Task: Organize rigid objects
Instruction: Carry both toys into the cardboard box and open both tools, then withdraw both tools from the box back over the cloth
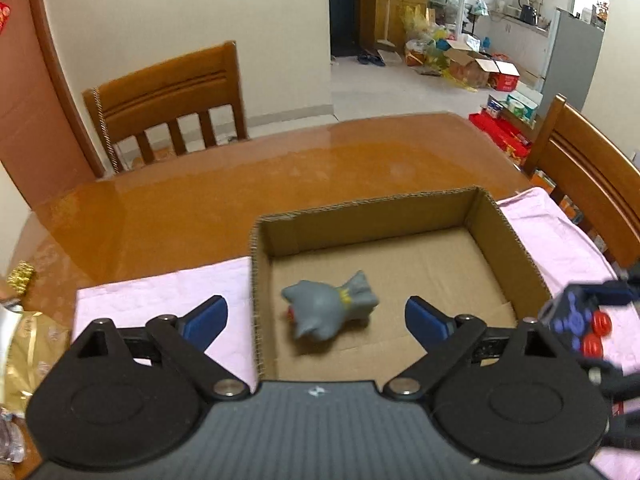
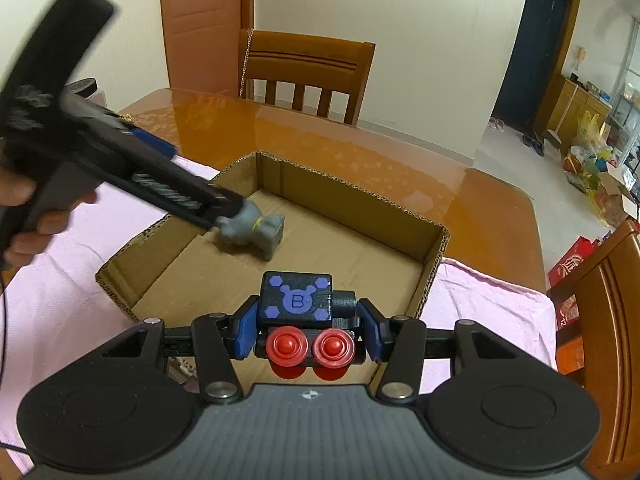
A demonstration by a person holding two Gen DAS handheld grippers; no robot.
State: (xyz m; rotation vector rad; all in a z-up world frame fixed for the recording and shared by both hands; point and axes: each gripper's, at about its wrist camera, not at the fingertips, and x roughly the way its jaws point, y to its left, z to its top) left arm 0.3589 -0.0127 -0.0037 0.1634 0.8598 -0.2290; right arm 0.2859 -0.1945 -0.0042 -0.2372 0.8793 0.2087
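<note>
Far left, by the table's left edge: crumpled gold foil packaging, not part of the sorting as far as can be judged, well apart from the work.

Next, a pale pink cloth spread over the near part of the glossy orange-brown wooden table, probably there to protect the top and keep the carton from sliding.

Above the cloth's inner edge, the left gripper, carried by a person's hand and tilted down into the carton. Tongs released: blue pads spread wide, one over the cloth outside the left wall, the other over the carton floor, neither pressing on anything. Angled so as to let go low inside the carton, not from a height.

Between those pads but free of them, a small grey moulded figurine with a yellow collar, lying on its side on the carton floor, nearer the left wall than the right. Slightly blurred, so cannot tell whether fully at rest.

Around it, an open shallow brown corrugated cardboard box, set square on the cloth near the table's near edge, serving as the collecting bin.

Further right, the right gripper, tongs clenched on a black blocky toy robot with purple markings and two red round knobs. Gripped by its sides, held over the carton's near wall, not yet inside. Likely next: lower it into the bare right half, clear of the figurine.
</note>
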